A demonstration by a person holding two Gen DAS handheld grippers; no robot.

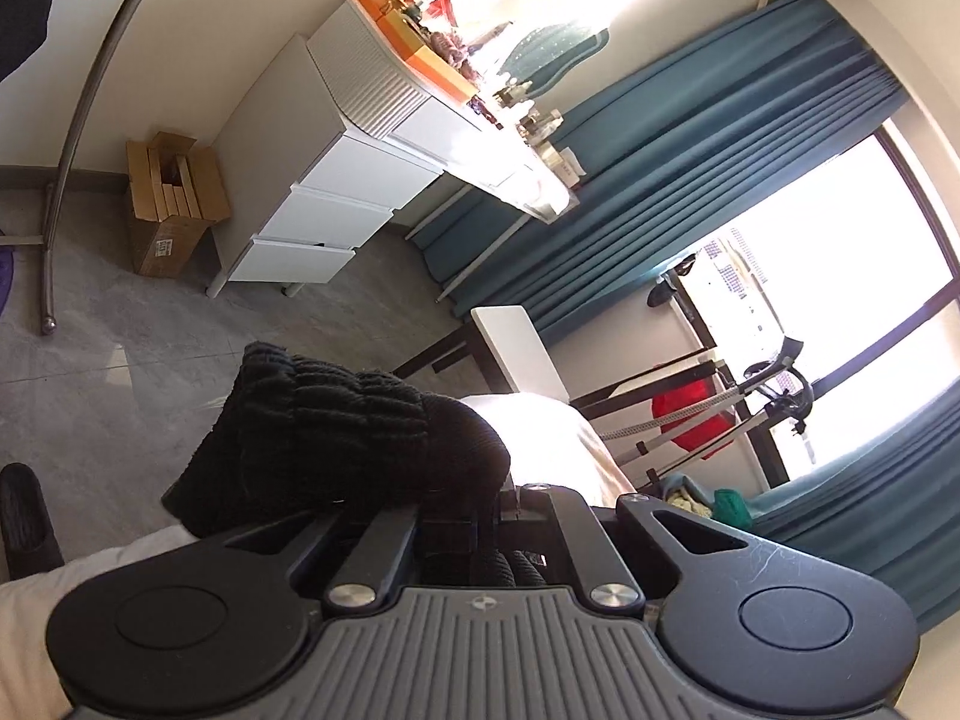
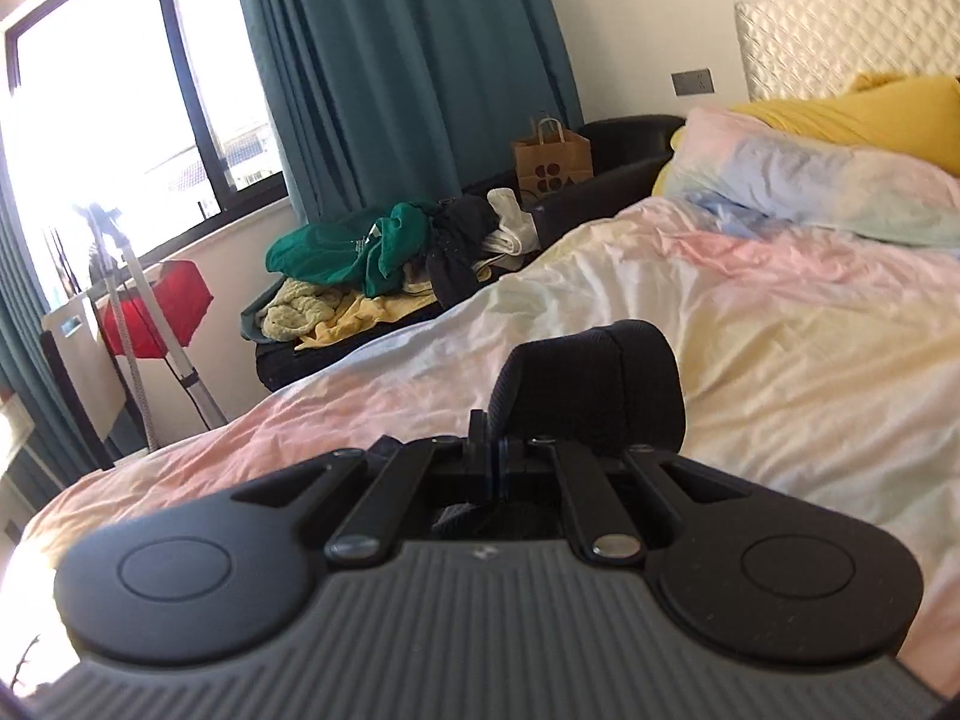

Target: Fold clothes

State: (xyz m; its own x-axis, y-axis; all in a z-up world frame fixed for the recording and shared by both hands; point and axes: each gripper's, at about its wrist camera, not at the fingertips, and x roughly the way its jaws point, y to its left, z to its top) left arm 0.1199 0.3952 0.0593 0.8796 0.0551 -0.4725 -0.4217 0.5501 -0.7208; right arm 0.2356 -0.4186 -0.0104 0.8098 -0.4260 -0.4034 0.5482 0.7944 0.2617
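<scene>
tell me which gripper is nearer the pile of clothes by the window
Probably right: the right gripper faces the clothes pile across the bed; the left gripper points toward the white drawers.

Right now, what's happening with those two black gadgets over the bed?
A person is folding clothes with a handheld gripper in each hand. The left gripper is shut on a black ribbed knit garment, held up in the air above the floor and the bed's edge. The right gripper is shut on dark fabric, likely part of the same piece, above the pastel duvet. A pile of unfolded clothes waits beside the bed.
</scene>
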